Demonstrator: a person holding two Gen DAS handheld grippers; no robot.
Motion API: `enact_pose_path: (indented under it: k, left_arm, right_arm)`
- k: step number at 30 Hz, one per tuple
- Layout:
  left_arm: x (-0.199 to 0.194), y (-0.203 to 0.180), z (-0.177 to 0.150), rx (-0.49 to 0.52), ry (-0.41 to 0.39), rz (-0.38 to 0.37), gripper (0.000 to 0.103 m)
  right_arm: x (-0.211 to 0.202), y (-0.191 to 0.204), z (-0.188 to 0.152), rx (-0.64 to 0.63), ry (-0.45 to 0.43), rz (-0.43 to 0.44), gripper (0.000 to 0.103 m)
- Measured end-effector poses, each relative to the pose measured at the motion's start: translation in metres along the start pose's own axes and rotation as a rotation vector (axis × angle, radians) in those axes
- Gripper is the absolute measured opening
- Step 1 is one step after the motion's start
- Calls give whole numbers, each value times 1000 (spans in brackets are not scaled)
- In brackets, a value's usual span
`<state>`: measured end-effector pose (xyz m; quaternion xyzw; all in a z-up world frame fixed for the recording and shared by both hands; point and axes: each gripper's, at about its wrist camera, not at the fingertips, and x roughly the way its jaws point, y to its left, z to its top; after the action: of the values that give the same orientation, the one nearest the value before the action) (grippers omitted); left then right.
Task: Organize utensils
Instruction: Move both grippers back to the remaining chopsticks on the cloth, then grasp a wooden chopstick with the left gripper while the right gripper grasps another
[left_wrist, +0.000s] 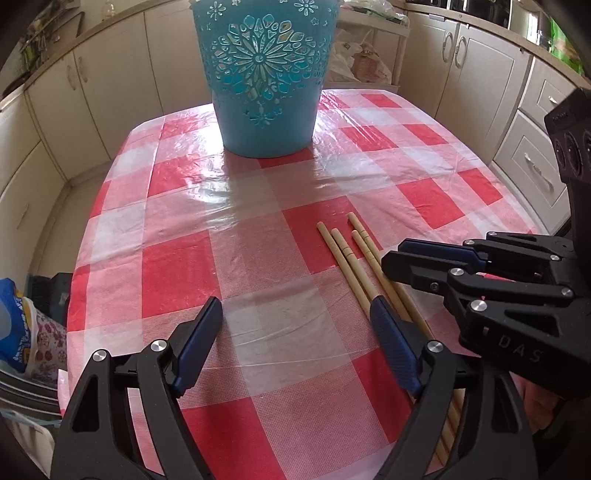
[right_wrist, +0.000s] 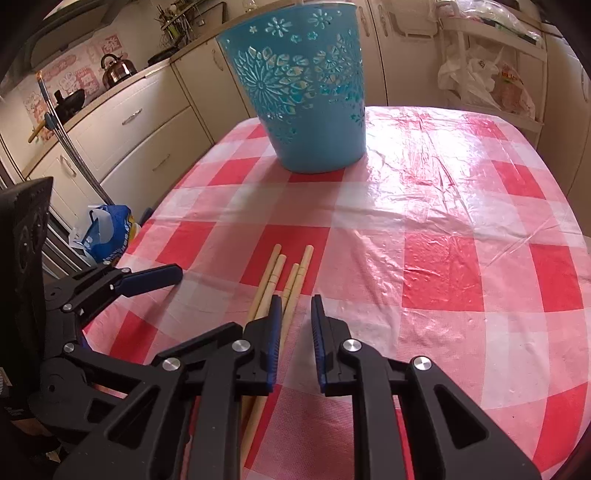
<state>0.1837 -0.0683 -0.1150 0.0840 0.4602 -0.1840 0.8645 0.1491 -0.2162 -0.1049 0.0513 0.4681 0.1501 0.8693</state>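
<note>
Bamboo chopsticks (right_wrist: 291, 280) lie on glossy checked plastic; left tongs (left_wrist: 295, 317) gape empty, right tongs (right_wrist: 295, 321) nearly closed, empty.

Red-white check tablecloth (right_wrist: 461, 206), kettle (right_wrist: 117, 69) on counter, blue bag (right_wrist: 110, 236) on floor, cream cabinets (left_wrist: 476, 70).

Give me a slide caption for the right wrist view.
Right gripper with narrow, empty jaws beside four wooden chopsticks on a checked tablecloth, turquoise basket behind.

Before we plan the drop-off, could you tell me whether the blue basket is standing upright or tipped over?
Upright. The blue basket stands on its narrower base on the checked tablecloth, with its wider rim uppermost in both wrist views.
</note>
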Motion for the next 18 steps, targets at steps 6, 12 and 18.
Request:
enact_pose_path:
  k: [6, 12, 18]
  left_arm:
    - [6, -17, 4, 60, 14, 35, 80]
    - [6, -8, 5, 65, 36, 3, 80]
    - [8, 4, 9, 88, 46, -20, 80]
  right_arm:
    - [3, 4, 4, -43, 8, -52, 17]
    - [4, 5, 5, -115, 23, -113, 14]
    - [1, -8, 5, -87, 16, -125, 13]
